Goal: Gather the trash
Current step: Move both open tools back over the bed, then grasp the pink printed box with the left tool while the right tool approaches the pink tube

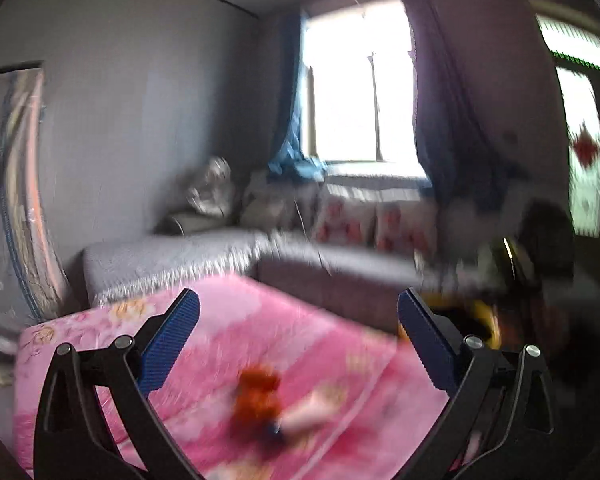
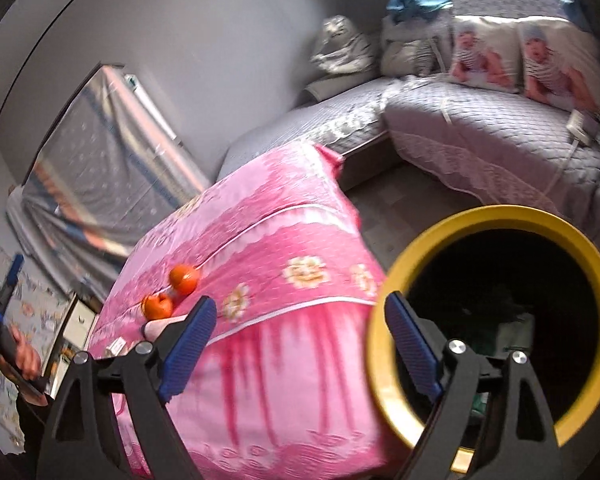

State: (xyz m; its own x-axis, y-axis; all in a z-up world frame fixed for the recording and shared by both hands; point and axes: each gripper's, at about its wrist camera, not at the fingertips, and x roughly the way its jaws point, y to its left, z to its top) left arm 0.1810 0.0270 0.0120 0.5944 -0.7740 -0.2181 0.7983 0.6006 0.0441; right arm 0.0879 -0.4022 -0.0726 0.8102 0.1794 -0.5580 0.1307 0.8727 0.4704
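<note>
My right gripper (image 2: 298,336) is nearest, its blue fingers (image 2: 188,344) spread wide with nothing between them. No earlier view, so I only report them released. Just right of it stands the bin (image 2: 384,364), yellow rim, black inside; something greenish lies in it, too dark to name. Left of the bin rises the pink cloth (image 2: 284,248) with flower print over a tabletop. On that cloth, further from the bin, lie two orange peels (image 2: 184,279) and a pale tube-like scrap (image 2: 153,327), touching or nearly so. I read no writing anywhere.

My left gripper (image 1: 299,334) is likewise released, empty, hovering over the same cloth; the peels (image 1: 256,400) are blurred below it. Beyond the bin sits the grey sofa (image 2: 480,128) with two baby-print cushions (image 2: 482,56), then the window (image 1: 360,88).
</note>
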